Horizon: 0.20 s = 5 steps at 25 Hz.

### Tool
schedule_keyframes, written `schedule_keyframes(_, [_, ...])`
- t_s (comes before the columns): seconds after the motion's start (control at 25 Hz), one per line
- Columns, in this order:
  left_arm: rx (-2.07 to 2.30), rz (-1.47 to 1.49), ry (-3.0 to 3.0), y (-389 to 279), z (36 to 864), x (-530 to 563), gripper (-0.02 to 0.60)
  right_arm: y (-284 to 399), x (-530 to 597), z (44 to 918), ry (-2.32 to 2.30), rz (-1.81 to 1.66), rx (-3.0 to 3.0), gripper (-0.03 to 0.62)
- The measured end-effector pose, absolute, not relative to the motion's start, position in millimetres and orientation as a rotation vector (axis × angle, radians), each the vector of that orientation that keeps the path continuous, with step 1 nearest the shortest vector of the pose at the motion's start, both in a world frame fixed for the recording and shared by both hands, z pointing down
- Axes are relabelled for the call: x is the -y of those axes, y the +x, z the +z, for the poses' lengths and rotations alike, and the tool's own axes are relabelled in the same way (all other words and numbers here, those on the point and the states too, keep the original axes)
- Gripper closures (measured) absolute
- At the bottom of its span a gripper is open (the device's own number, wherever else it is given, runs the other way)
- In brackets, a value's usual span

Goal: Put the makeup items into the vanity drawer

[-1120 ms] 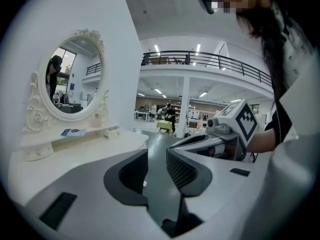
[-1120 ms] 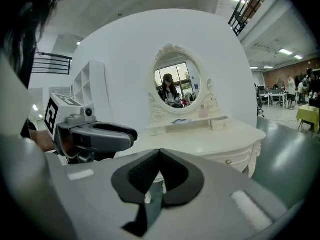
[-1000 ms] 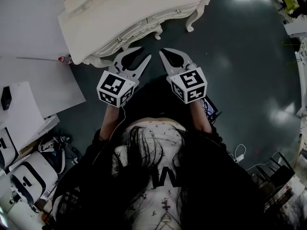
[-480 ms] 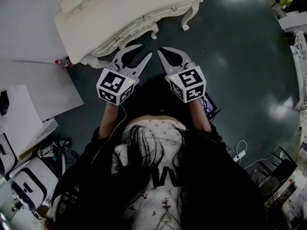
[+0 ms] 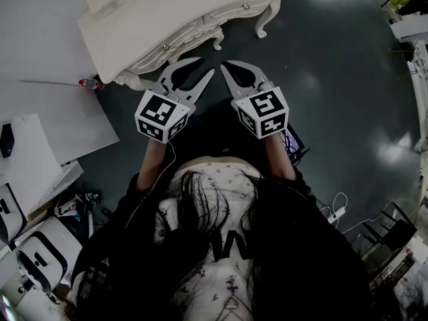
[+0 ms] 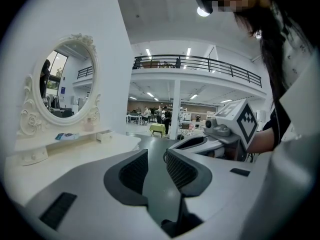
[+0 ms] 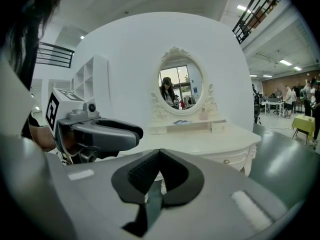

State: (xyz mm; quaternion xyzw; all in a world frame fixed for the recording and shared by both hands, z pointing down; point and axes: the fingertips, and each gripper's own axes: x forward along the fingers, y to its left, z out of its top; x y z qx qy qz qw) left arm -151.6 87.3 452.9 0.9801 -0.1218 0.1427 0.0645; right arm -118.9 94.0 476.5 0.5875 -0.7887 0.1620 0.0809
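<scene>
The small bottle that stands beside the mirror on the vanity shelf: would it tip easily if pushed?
Probably. The small bottle stands upright on the shelf and looks taller than wide, so a high push may tip it. It seems small, so likely light. Its material is too small to tell.

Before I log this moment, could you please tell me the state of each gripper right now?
Left gripper: open, nothing in it.
Right gripper: shut, holding nothing.
</scene>
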Motion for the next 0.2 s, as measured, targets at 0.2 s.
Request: schedule_keyframes(0.2, [0.380,0.429,2.961,-153.9,453.0,-85.7,0.466,-119.4,-91.6,478.4,1.749,0.484,2.359,0.586])
